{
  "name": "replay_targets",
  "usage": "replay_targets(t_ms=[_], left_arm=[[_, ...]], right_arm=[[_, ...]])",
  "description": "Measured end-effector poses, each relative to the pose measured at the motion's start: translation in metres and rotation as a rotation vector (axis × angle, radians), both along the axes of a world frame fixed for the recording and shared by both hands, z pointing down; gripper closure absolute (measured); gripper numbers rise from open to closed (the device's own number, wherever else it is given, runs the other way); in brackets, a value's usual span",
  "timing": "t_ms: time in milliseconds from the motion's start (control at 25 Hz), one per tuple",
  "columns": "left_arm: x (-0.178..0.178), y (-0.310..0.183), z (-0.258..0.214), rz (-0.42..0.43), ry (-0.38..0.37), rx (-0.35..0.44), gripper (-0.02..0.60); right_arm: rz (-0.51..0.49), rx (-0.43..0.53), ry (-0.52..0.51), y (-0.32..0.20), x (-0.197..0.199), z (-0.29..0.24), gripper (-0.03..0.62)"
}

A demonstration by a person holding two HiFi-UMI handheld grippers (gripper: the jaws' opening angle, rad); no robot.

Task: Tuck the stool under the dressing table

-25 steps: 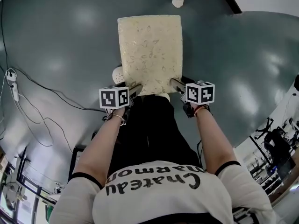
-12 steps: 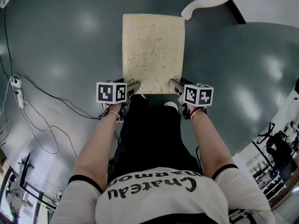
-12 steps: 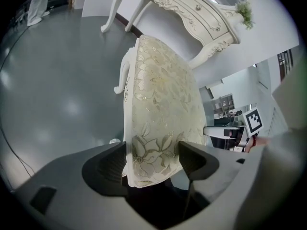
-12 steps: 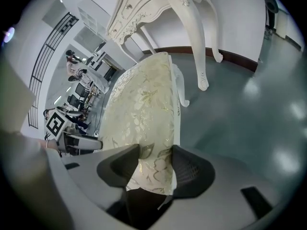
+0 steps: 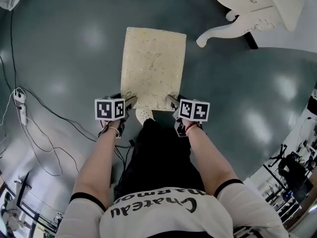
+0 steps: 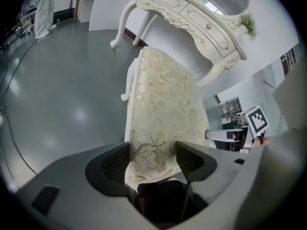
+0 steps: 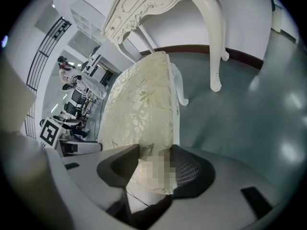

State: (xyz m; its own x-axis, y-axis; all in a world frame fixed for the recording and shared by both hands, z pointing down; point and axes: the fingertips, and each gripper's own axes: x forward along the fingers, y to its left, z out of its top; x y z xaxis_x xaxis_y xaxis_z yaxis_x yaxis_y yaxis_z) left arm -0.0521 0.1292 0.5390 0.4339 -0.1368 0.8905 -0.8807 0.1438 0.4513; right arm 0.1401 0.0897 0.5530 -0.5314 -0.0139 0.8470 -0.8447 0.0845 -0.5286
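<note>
While clamping near corners of stool (image 5: 152,66) with left gripper (image 5: 130,101), just tightened onto the cushion (image 6: 163,104), and right gripper (image 5: 172,101), pinched partway shut on it, keep both grips level. Push evenly across floor (image 5: 74,58), swinging far end right toward table (image 5: 257,4), well apart. Aim for gap beside leg (image 5: 218,32); avoid clipping it.

Both arms are stretched toward 12 o'clock, with the grippers pitched steeply down. The left gripper (image 5: 130,101) is clamped on the stool seat (image 5: 152,63) at its 7 o'clock corner; its jaws have just been closing, with the seat edge pressed between them. The right gripper (image 5: 173,100) is clamped on the 5 o'clock corner.
</note>
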Motion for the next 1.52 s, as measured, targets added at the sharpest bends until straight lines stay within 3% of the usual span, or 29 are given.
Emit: replay_targets(t_ms=[200,360,480,640,880,1200,1520], left_arm=[[-0.014,-0.021,0.0,-0.017,-0.016,0.013,0.256],[-0.009,-0.017,-0.005,0.004,-0.041,-0.021,0.258],[0.011,0.019,0.0,0.015,-0.037,-0.018,0.259],[0.033,0.08,0.013,-0.061,-0.045,-0.007,0.261],[0.025,0.14,0.028,-0.087,-0.098,0.096,0.271],[0.03,0.072,0.029,-0.139,-0.138,0.139,0.278],[0.027,0.004,0.028,-0.102,-0.123,0.143,0.281]], right_arm=[[0.015,0.007,0.004,-0.02,-0.014,0.0,0.362],[0.013,-0.029,-0.019,-0.013,-0.009,-0.004,0.359],[0.019,-0.031,-0.027,0.026,0.011,0.001,0.359],[-0.027,-0.03,-0.012,0.077,0.032,0.013,0.359],[0.003,0.069,-0.028,0.141,0.025,0.026,0.359],[-0.009,0.118,-0.05,0.067,0.029,0.027,0.361],[0.036,0.137,-0.053,0.007,0.027,0.027,0.362]])
